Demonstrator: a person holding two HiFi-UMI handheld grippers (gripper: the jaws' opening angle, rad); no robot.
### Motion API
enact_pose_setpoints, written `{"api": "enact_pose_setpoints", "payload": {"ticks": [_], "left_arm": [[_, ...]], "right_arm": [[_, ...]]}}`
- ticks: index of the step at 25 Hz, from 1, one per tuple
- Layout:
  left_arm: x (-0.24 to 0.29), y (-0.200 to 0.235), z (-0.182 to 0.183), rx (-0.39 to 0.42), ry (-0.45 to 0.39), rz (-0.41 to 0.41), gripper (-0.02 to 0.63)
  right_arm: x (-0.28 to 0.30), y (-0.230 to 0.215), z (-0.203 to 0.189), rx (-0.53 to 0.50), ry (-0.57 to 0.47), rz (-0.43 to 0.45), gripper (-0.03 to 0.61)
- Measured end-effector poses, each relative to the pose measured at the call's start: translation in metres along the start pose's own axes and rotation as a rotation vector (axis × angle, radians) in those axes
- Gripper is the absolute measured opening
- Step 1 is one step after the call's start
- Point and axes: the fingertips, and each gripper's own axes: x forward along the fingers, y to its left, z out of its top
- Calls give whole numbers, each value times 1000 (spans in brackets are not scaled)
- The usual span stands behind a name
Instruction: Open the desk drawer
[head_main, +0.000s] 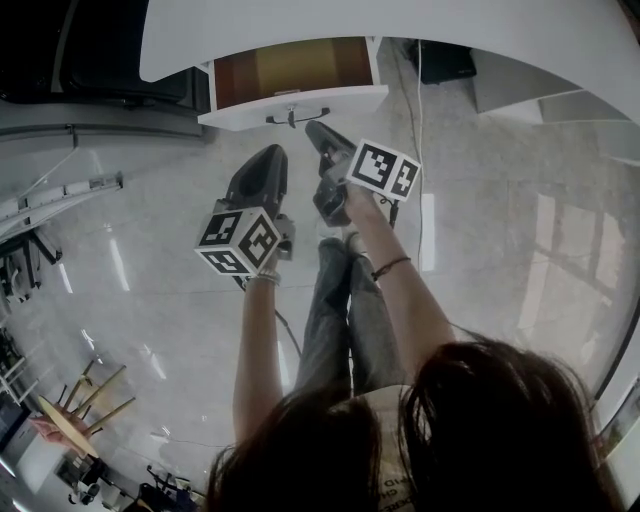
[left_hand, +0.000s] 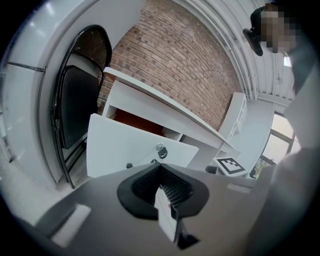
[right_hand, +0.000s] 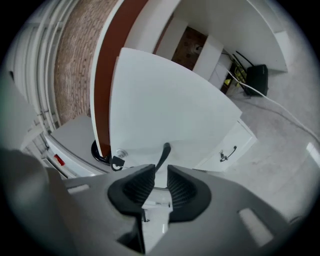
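The head view looks steeply down from above the person's hair and arms onto the floor (head_main: 480, 220). The drawer (head_main: 290, 100) lies far off at its top edge, under the worktop (head_main: 420, 30). The left gripper (left_hand: 161, 169) view sits low and to the left, tilted, and faces the drawer front from near. The right gripper (right_hand: 160, 172) view is closer and rolled sideways, with the handle (right_hand: 163, 155) just past its jaws. All three share the drawer front; the head view also takes in both grippers.

Bright daylight, glare streaks on floor (head_main: 480, 200), fisheye edges, perhaps slightly soft
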Motion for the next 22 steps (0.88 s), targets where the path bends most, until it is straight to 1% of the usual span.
{"api": "enact_pose_setpoints", "payload": {"ticks": [3, 7, 14, 20, 22], "left_arm": [[-3, -4, 6, -9, -14, 3, -3], [-10, -16, 17, -11, -30, -4, -3], [-26, -42, 47, -9, -44, -29, -3], [-42, -63, 80, 16, -61, -49, -3], [-47, -70, 88, 12, -62, -54, -3]], "right_arm": [[-12, 11, 1, -117, 11, -10, 63], [-29, 35, 0, -310, 68, -32, 56], [-52, 92, 9, -563, 123, -28, 44], [-69, 144, 22, -706, 119, -4, 35], [-77, 160, 25, -750, 109, 14, 9]]}}
